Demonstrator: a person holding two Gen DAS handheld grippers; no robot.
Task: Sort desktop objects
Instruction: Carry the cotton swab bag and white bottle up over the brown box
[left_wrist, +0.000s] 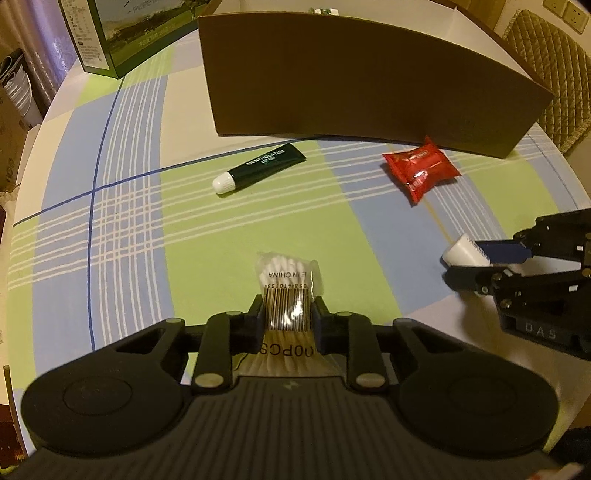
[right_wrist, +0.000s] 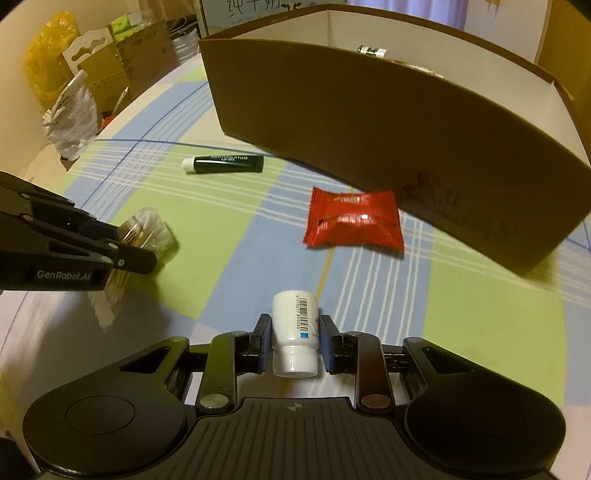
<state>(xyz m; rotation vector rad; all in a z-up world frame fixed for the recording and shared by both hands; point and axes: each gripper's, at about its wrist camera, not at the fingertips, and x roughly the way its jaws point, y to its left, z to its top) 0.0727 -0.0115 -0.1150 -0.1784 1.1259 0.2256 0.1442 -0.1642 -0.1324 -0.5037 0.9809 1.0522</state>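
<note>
Left wrist view: left gripper (left_wrist: 287, 314) grasps a cotton swab packet (left_wrist: 286, 295) over the checked tablecloth (left_wrist: 129, 221); a dark tube (left_wrist: 258, 168) and red snack packet (left_wrist: 421, 168) lie farther off, near the cardboard box (left_wrist: 369, 81). Right wrist view: right gripper (right_wrist: 295, 336) clenches a white bottle (right_wrist: 295, 332), cap toward the camera, with the red packet just beyond it

1 swab pack (left_wrist: 286, 291), 1 white bottle (right_wrist: 295, 332), 1 lip-gel tube (left_wrist: 258, 168), 1 red packet (left_wrist: 421, 170), 1 cardboard box (left_wrist: 369, 85)
</note>
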